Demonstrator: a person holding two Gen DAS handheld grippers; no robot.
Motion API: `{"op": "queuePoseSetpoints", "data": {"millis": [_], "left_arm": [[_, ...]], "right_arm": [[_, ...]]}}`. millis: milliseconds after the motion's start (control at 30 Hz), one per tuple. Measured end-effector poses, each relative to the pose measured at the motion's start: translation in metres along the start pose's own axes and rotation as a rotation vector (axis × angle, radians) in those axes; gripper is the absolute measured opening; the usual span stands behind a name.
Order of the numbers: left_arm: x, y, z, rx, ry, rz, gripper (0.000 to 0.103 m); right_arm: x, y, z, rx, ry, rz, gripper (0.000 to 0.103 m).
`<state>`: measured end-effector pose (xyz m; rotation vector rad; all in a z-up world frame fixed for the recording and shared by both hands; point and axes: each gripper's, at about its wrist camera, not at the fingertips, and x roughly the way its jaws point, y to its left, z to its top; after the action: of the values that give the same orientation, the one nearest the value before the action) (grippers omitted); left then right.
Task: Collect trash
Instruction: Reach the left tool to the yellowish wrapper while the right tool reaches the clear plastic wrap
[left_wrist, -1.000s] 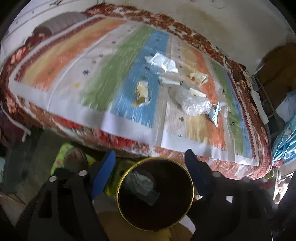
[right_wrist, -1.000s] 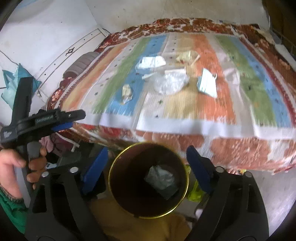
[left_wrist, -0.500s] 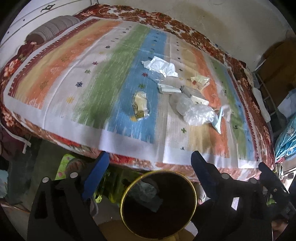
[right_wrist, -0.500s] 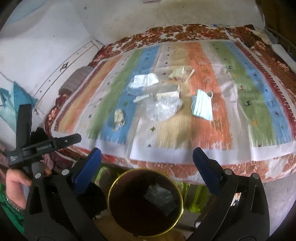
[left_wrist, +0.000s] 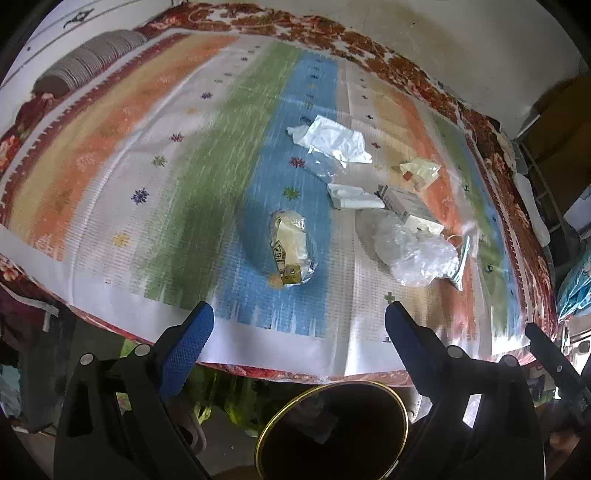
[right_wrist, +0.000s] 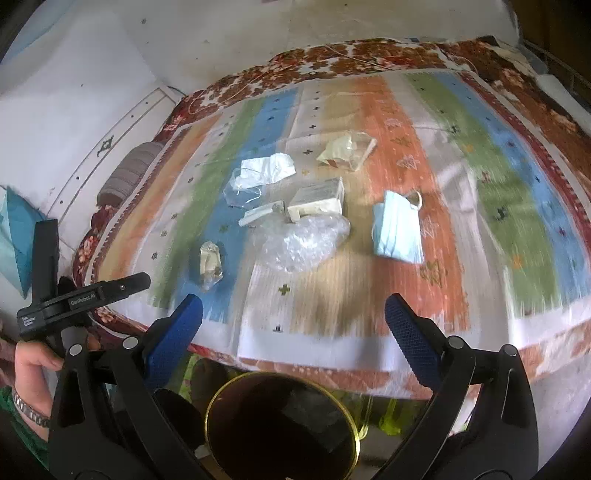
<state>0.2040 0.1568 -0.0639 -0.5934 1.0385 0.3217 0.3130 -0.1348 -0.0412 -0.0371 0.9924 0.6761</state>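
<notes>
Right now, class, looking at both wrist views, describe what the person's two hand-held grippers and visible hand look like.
Each hand-held gripper, left and right, has a black plastic frame with silver rivets and two fingers faced with textured blue pads. The left one's black handle carries small white lettering. The person's left hand wears a metal bracelet and a green sleeve.

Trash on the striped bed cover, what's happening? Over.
Left gripper jaws opening, right gripper jaws open, both empty. Crumpled yellow wrapper, clear plastic bag, blue face mask uncollected. Gold-rimmed dark bin below. Nothing blocking.
</notes>
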Motion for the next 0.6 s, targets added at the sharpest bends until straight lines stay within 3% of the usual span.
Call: {"op": "queuePoseSetpoints", "data": {"millis": [133, 267, 433, 600], "left_arm": [[0.011, 0.011, 0.002, -0.082, 0.053, -0.098, 0.091], [0.02, 0.011, 0.008, -0.067, 0.041, -0.077, 0.091], [0.034, 0.015, 0.017, -0.03, 0.024, -0.054, 0.087], [0.049, 0.024, 0.023, -0.028, 0.038, -0.076, 0.083]], "right_arm": [[0.013, -0.002, 0.01, -0.01, -0.013, -0.019, 0.094], [0.031, -0.016, 0.018, 0.059, -0.003, 0.036, 0.094], [0.048, -0.017, 0.026, 0.059, 0.014, 0.034, 0.094], [0.068, -0.016, 0.031, 0.062, 0.034, 0.026, 0.091]]}}
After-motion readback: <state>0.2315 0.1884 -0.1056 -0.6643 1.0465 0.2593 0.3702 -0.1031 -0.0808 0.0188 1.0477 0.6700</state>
